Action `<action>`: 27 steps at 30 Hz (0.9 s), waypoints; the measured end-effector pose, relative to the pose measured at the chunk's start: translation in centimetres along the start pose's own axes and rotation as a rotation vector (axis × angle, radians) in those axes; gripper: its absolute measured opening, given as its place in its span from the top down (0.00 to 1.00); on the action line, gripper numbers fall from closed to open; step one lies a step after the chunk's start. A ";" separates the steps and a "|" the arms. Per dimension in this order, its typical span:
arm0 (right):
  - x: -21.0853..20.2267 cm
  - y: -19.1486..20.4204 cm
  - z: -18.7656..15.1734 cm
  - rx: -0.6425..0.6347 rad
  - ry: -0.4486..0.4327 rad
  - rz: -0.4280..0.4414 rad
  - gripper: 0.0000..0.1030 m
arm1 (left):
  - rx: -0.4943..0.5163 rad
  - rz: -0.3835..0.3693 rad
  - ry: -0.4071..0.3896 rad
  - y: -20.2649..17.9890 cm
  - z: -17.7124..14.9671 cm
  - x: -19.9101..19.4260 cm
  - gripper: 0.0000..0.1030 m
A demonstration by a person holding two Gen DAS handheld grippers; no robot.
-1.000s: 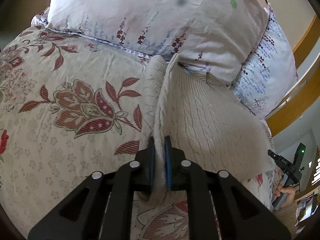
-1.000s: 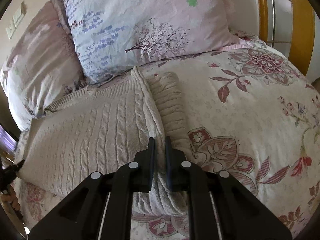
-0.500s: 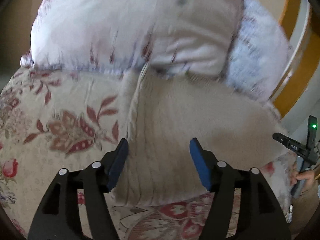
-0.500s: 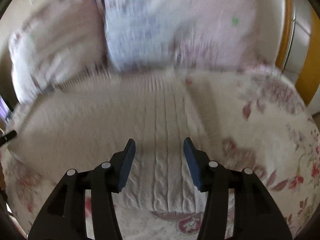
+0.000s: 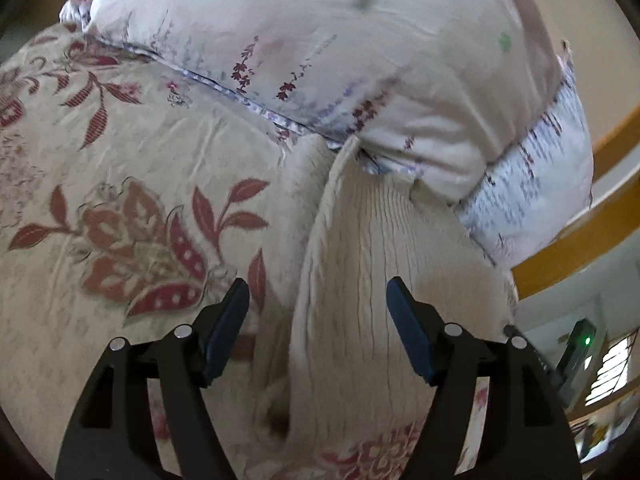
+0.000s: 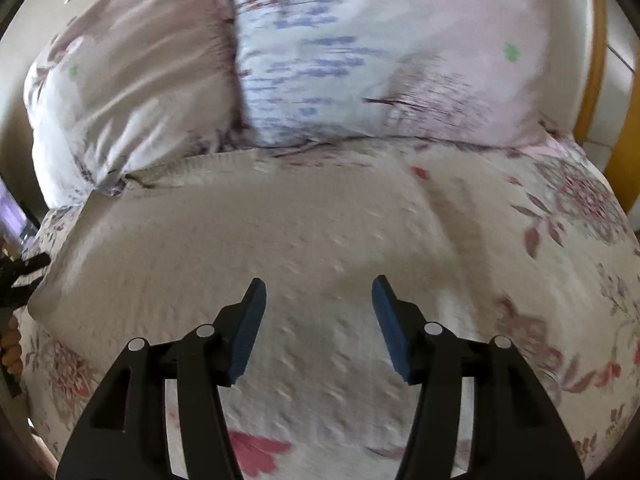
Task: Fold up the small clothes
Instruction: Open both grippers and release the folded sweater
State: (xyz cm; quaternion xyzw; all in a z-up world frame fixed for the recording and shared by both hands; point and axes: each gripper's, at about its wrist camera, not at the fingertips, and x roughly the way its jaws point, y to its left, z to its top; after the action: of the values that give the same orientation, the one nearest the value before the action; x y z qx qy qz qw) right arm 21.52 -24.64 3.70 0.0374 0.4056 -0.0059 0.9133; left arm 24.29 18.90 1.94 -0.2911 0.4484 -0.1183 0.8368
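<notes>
A cream cable-knit sweater (image 5: 360, 280) lies folded on the floral bedspread (image 5: 120, 200), its far edge against the pillows. My left gripper (image 5: 318, 300) hovers above the sweater's left fold edge; its jaws are opening and nothing is pinched between the blue pads. In the right wrist view the sweater (image 6: 260, 240) spreads wide and blurred below my right gripper (image 6: 318, 298), whose jaws are also opening, clear of the knit. The other gripper's black tip (image 6: 24, 272) shows at the left edge.
Two flowered pillows (image 5: 360, 60) (image 6: 380, 60) stand behind the sweater. A wooden bed frame (image 5: 580, 248) runs along the right side. A person's fingers (image 6: 10, 348) show at the left edge of the right wrist view.
Both grippers let go of the sweater's edges and opened wide. The sweater now lies flat, and both hands have drawn back over it.
</notes>
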 end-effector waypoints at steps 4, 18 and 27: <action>1.4 2.4 0.8 -0.046 -0.006 -0.014 0.44 | -0.045 -0.020 0.007 0.2 1.0 1.2 0.32; 3.2 3.5 0.1 -0.141 0.035 -0.060 0.41 | -0.115 -0.100 0.017 0.1 2.0 2.8 0.34; 3.3 3.5 0.0 -0.141 0.033 -0.050 0.41 | -0.134 -0.067 0.027 0.5 2.5 2.6 0.39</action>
State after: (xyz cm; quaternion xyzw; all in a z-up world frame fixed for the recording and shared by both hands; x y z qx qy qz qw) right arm 23.91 -21.14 1.49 -0.0371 0.4208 0.0004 0.9064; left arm 27.75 19.02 0.98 -0.3598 0.4565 -0.1200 0.8048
